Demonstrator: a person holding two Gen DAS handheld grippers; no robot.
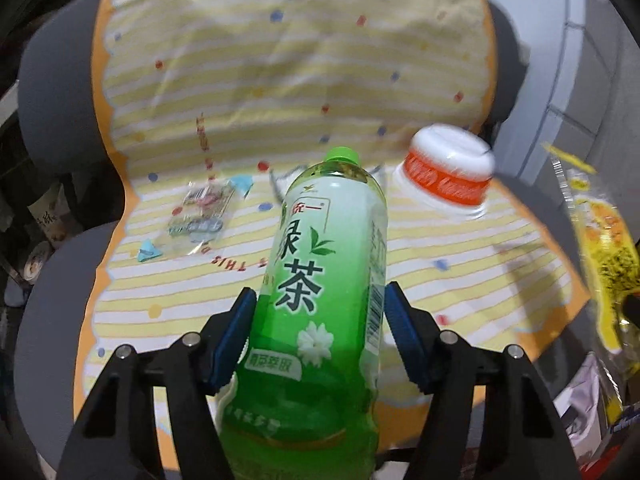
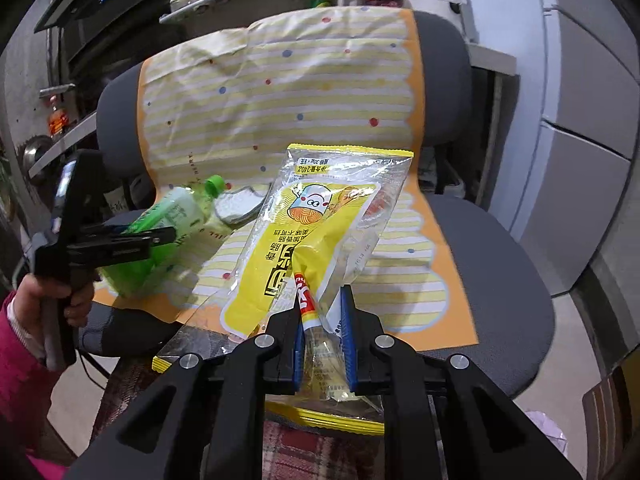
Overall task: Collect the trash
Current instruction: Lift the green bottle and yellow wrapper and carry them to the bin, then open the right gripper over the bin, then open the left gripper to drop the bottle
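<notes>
Cup [image 1: 446, 172] only before left tool [image 1: 320, 344]

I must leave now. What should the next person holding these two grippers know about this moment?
Left gripper: jaws around the green tea bottle; grip not confirmed.
Right gripper: shut on the yellow snack bag, lifted off the chair.
On the striped cloth: the white and orange cup on its side, and a small clear wrapper.
Done: bag picked up. Left: secure the bottle, collect the cup and wrapper. No bin in view.
</notes>
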